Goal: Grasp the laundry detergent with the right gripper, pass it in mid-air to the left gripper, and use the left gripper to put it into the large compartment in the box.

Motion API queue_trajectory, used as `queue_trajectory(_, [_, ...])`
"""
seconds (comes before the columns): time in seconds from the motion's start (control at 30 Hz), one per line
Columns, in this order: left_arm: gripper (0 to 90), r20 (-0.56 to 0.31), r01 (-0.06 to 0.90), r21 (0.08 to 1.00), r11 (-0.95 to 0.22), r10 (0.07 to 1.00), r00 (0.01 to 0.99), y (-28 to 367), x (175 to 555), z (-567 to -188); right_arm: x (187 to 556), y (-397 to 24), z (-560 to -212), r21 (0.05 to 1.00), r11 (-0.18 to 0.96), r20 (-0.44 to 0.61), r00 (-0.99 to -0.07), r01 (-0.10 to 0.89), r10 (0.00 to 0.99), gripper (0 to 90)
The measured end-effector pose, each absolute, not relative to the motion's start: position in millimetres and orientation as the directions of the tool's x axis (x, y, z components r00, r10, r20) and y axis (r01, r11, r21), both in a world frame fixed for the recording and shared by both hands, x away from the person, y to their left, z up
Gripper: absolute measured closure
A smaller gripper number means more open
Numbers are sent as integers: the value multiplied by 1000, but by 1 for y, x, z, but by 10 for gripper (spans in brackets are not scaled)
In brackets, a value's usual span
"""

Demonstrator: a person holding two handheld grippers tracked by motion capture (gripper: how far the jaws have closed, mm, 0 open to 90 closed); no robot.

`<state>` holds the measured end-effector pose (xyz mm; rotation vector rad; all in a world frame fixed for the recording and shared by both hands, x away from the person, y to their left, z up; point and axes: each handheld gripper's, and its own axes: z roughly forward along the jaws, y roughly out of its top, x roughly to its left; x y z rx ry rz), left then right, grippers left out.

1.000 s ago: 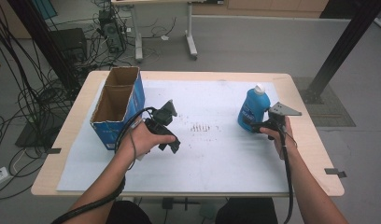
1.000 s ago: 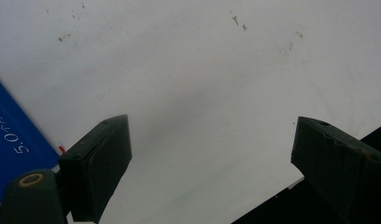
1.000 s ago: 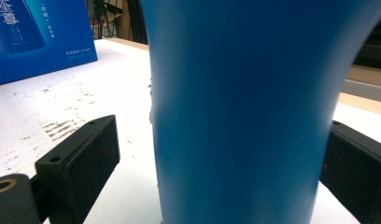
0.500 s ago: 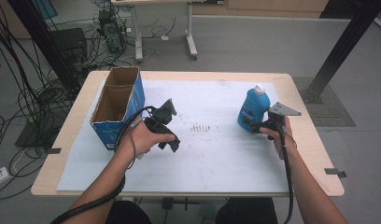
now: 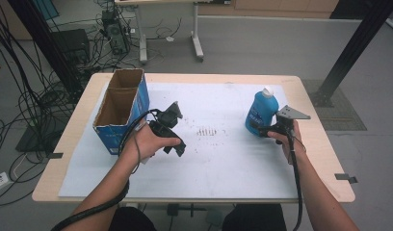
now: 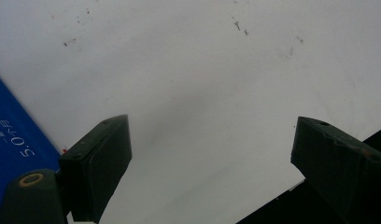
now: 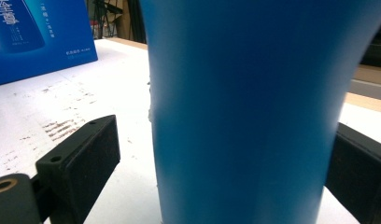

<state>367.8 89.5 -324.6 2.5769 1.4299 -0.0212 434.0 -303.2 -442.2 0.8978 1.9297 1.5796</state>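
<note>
Nothing had shifted in the last second: your right gripper (image 5: 257, 128) held its fingers (image 7: 86, 149) spread around the bottle (image 5: 260, 111) at the bench's (image 5: 223, 163) far right, not yet pinching, while your left gripper (image 5: 173, 113) hung spread and empty beside the box (image 5: 120, 108).

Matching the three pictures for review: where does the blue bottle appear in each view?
High view: blue bottle stands upright at right, by the right gripper.
Left gripper view: not in it.
Right gripper view: its body stands between the jaws, left pad apart.
Shared landmark: blue cardboard box.
</note>
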Motion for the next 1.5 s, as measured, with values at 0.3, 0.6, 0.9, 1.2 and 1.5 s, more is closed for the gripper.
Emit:
queue_trajectory(0.3, [127,-115,843,162,-513,839,532,90,366,-325,433,-301,-442,977,120,29,-667,176,745,46])
queue_trajectory(0.6, [127,-119,843,163,-512,838,532,89,365,-324,433,-300,-443,978,108,37,-657,179,753,115])
queue_trajectory(0.9, [127,-127,842,172,-511,836,533,90,365,-322,433,-298,-444,977,106,42,-649,187,760,240])
queue_trajectory(1.2, [129,-126,843,169,-510,837,532,90,364,-322,434,-298,-445,978,104,38,-639,183,768,337])
queue_trajectory(1.5, [129,-129,844,170,-509,837,532,90,363,-322,433,-300,-445,978,94,43,-626,184,779,395])
